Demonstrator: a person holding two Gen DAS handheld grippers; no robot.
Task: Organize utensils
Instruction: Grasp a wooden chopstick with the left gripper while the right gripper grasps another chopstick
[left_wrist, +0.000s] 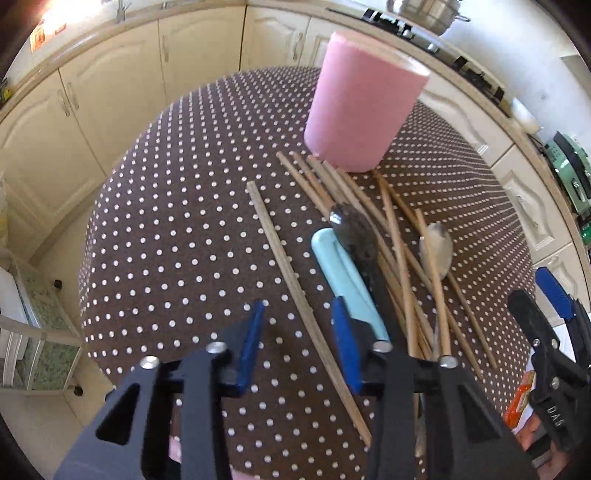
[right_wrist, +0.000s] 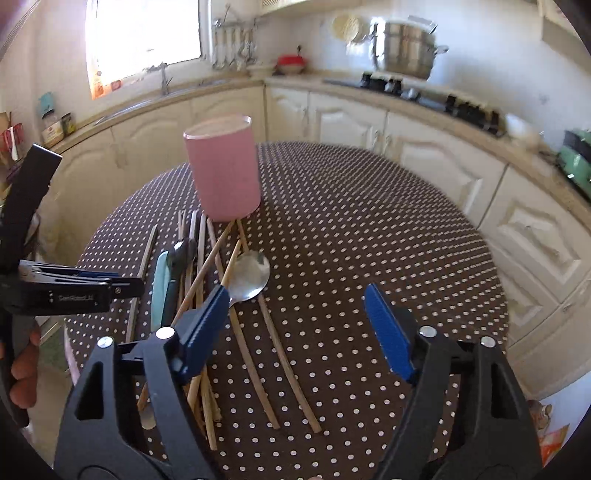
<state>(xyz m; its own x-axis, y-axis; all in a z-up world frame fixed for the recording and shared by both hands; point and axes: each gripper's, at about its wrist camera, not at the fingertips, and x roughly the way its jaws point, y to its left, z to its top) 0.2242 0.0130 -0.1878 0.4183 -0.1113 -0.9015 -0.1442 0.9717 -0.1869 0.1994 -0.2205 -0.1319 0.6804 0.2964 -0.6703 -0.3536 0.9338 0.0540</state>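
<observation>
A pink cup (left_wrist: 365, 103) (right_wrist: 225, 170) stands upright on the brown polka-dot table (left_wrist: 177, 240). In front of it lies a loose pile of wooden chopsticks (left_wrist: 399, 258) (right_wrist: 207, 266), with a teal-handled utensil (left_wrist: 347, 280), a dark spoon (left_wrist: 354, 232) and a silver spoon (left_wrist: 437, 247) (right_wrist: 251, 273). One chopstick (left_wrist: 288, 273) lies apart at the left and runs between the jaws of my left gripper (left_wrist: 298, 302), whose pads stand clear of it. My right gripper (right_wrist: 295, 290) is wide open over two stray chopsticks (right_wrist: 266, 350), its left fingertip beside the silver spoon's neck.
Cream kitchen cabinets (right_wrist: 436, 162) curve round behind the table, with a hob and a steel pot (right_wrist: 406, 48) on the worktop. A green appliance (left_wrist: 569, 170) is at the right. An orange packet (left_wrist: 517, 406) lies by the table's right edge. A glass-shelved rack (left_wrist: 40, 325) stands low left.
</observation>
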